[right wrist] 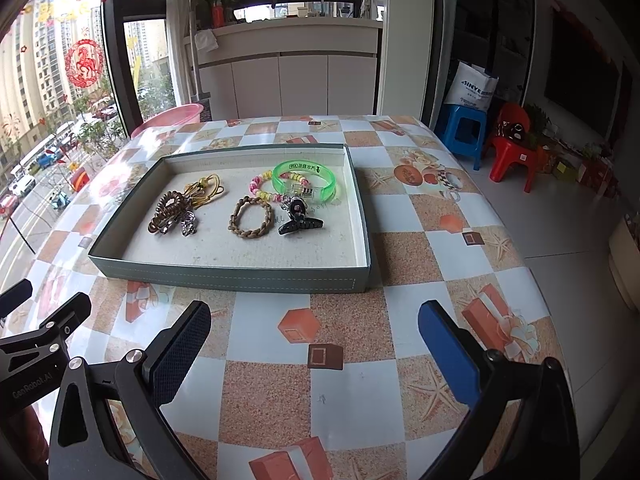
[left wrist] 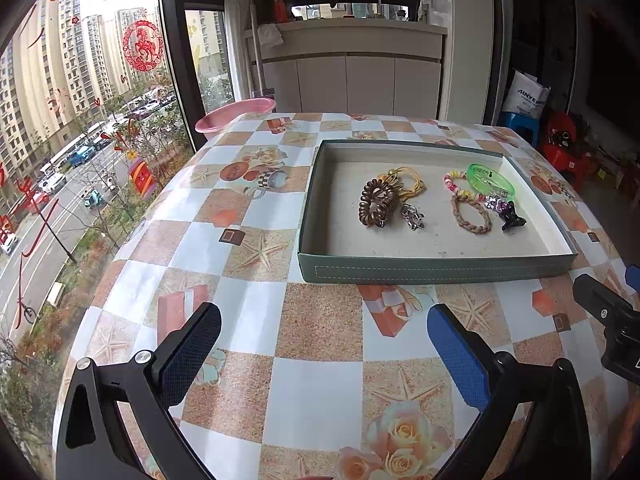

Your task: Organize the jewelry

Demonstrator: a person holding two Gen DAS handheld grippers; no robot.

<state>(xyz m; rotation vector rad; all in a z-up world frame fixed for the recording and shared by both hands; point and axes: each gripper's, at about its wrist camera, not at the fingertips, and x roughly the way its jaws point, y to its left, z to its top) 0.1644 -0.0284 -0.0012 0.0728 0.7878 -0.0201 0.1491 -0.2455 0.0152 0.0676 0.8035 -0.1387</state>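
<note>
A shallow grey-green tray (left wrist: pixel 436 274) (right wrist: pixel 240 278) lies on the patterned table. Inside it lie a brown spiral hair tie (left wrist: pixel 376 202) (right wrist: pixel 166 212), a yellow cord (left wrist: pixel 408 180) (right wrist: pixel 208 188), a silver charm (left wrist: pixel 413 216) (right wrist: pixel 188 227), a braided brown bracelet (left wrist: pixel 471 214) (right wrist: pixel 251 218), a pink-yellow bead bracelet (left wrist: pixel 456 184) (right wrist: pixel 262 188), a green bangle (left wrist: pixel 491 180) (right wrist: pixel 304 178) and a black hair claw (left wrist: pixel 512 218) (right wrist: pixel 301 222). My left gripper (left wrist: pixel 324 328) and right gripper (right wrist: pixel 314 324) are open and empty, both in front of the tray.
The table (left wrist: pixel 320 380) (right wrist: pixel 420 220) wears a checked floral cloth. A pink basin (left wrist: pixel 236 114) (right wrist: pixel 168 117) sits off its far left edge. Blue stool (right wrist: pixel 464 128) and red chair (right wrist: pixel 516 148) stand at the right. The right gripper's body (left wrist: pixel 612 320) shows beside my left.
</note>
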